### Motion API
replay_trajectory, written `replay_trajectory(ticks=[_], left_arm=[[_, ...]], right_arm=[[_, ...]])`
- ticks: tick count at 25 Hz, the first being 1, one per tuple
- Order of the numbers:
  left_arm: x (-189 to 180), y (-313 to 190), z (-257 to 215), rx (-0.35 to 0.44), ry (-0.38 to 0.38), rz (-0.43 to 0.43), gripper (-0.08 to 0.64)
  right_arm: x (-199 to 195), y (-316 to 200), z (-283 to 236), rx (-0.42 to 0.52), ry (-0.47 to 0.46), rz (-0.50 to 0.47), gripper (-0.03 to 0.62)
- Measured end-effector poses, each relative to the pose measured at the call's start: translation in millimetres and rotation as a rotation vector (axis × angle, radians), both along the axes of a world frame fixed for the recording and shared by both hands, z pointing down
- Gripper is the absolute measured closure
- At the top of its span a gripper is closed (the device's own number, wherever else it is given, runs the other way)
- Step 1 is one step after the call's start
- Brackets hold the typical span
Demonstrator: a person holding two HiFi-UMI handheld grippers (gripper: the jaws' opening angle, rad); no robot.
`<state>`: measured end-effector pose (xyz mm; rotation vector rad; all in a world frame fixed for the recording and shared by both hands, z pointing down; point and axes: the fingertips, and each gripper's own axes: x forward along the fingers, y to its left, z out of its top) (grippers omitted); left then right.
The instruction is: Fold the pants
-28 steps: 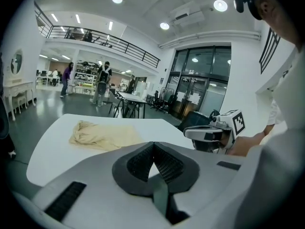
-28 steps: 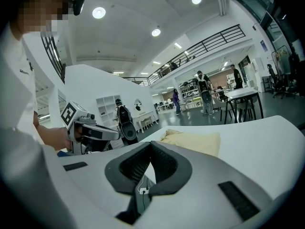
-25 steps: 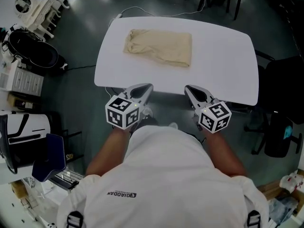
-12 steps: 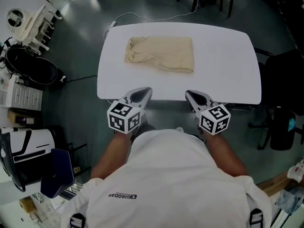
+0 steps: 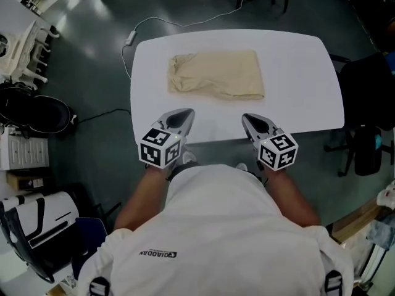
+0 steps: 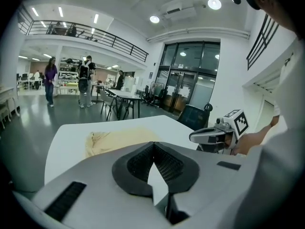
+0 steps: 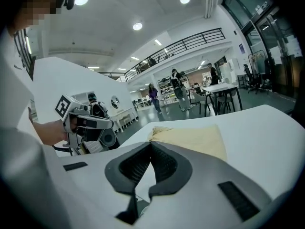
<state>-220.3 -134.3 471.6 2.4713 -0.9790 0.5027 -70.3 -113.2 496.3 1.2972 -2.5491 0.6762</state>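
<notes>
Two claws show in the head view, held side by side over the near edge of a white, rounded-corner desk [image 5: 296, 73]. The left claw [image 5: 185, 112] and the right claw [image 5: 247, 116] both point toward the far side, each carrying a black-and-white marker cube [image 5: 160, 147] at its near end. A pair of beige cloth pants [image 5: 216, 74] lies flat on the desk's far half, left of centre, folded into a rough rectangle with its left end bunched. The pants are well apart from both claws. A thin white cable [image 5: 133, 32] runs across the grey floor beyond the desk's far-left corner, and a black office chair [image 5: 370, 97] stands just beside the desk's right edge. The person's white shirt [image 5: 216, 227] fills the near part of the view.

In the left gripper view, the left claw [image 6: 152, 143] has its black ribbed pads meeting at the tips, with nothing between them. The pants [image 6: 119, 138] lie beyond on the desk [image 6: 71, 137]. The right claw [image 6: 191, 137] shows at the right.

In the right gripper view, the right claw [image 7: 150, 143] is likewise closed and empty. The pants [image 7: 190, 138] rest farther along the desk [image 7: 267, 128], untouched. The left claw [image 7: 110, 124] shows at the left.
</notes>
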Motion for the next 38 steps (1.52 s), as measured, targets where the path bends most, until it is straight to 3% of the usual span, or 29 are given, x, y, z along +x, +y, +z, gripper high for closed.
replay_trajectory(ticks=[11, 19, 31, 38], left_arm=[[-65.6, -41.3, 25.1, -0.043, -0.001, 0.161, 0.532], [-81.7, -55.4, 43.2, -0.072, -0.004, 0.226, 0.532], [-91.1, -72.5, 69.3, -0.114, -0.003, 0.1, 0.532], [-84.1, -85.0, 71.2, -0.138, -0.009, 0.012, 0.532]], right_arm=[[-46.3, -37.9, 6.8, -0.027, 0.048, 0.201, 0.572], [-35.2, -56.2, 20.2, -0.075, 0.056, 0.333, 0.572], [47.1, -126.8, 70.0, -0.169, 0.191, 0.378, 0.572], [97.3, -166.0, 125.4, -0.288, 0.27, 0.367, 0.571]])
